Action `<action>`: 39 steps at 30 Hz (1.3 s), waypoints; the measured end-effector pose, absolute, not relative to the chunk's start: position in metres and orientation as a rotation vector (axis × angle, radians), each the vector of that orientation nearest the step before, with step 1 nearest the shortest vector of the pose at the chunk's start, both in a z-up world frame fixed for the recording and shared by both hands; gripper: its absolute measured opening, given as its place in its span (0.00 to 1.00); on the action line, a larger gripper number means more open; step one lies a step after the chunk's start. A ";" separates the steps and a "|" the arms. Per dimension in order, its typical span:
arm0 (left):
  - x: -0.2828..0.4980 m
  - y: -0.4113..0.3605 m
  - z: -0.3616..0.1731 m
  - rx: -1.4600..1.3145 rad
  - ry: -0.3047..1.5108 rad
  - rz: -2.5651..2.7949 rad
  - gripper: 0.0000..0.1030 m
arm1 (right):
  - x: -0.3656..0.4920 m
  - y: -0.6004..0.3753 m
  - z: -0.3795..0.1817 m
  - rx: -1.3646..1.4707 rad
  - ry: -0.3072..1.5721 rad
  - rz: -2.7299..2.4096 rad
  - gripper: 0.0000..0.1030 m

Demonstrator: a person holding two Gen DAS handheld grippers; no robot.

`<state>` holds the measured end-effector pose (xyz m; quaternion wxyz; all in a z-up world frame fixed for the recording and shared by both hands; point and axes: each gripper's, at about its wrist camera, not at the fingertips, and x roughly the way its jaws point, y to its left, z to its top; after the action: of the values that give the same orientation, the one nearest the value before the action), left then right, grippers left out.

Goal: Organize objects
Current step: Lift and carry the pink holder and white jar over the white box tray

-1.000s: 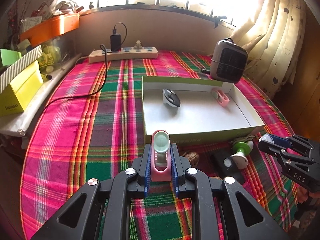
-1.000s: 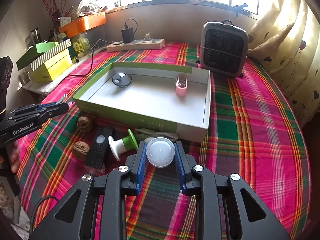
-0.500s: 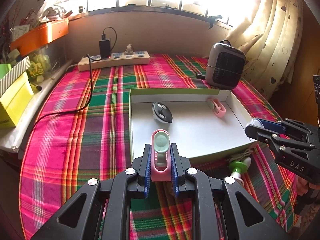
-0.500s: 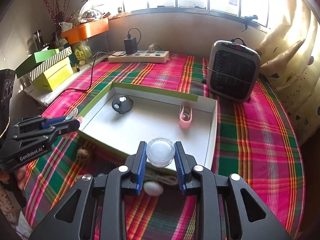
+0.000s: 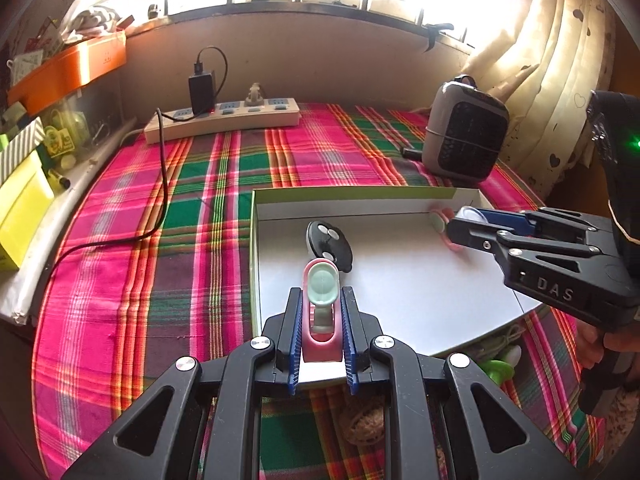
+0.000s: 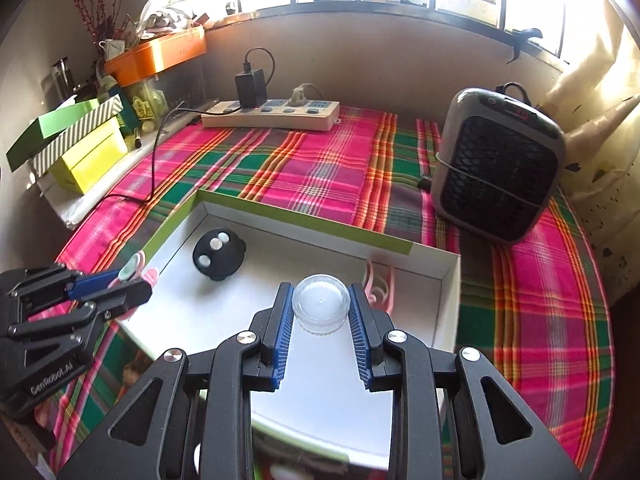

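Both tools have moved forward from the plaid cloth to above the box point(image 5: 280, 196), a shallow white tray with green rim, taken here as landmark. Beyond its far right corner stands the heater point(image 6: 500, 172); beyond its far side lies the power strip point(image 6: 272, 114). Inside, a black fob point(image 6: 218, 254) sits far left and a pink clip point(image 6: 380, 280) far right. Over its near edge, the left tool point(image 5: 320, 314) grips a pink holder point(image 5: 322, 320); the right tool point(image 6: 321, 312) clamps a clear jar point(image 6: 321, 304) above the floor.

The right gripper point(image 6: 321, 312) clamps a clear round jar point(image 6: 321, 303) above the white tray point(image 6: 448, 300); a black disc point(image 6: 219, 253) lies ahead-left, the left gripper point(image 6: 120, 286) farther left.
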<state>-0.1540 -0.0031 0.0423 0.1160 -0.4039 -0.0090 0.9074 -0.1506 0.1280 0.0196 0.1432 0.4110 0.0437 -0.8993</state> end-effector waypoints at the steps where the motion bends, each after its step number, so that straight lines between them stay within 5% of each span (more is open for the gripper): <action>1: -0.156 -0.002 0.041 -1.183 -0.021 2.656 0.15 | -0.155 0.127 0.017 1.196 0.121 -2.586 0.28; 39: -0.183 0.006 0.019 -1.258 0.022 2.622 0.16 | -0.209 0.108 -0.016 1.360 0.207 -2.534 0.28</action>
<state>-0.1828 0.0057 0.0190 0.1165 -0.4296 0.0074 0.8954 -0.2091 0.1080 -0.0164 0.1288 0.4677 0.0712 -0.8715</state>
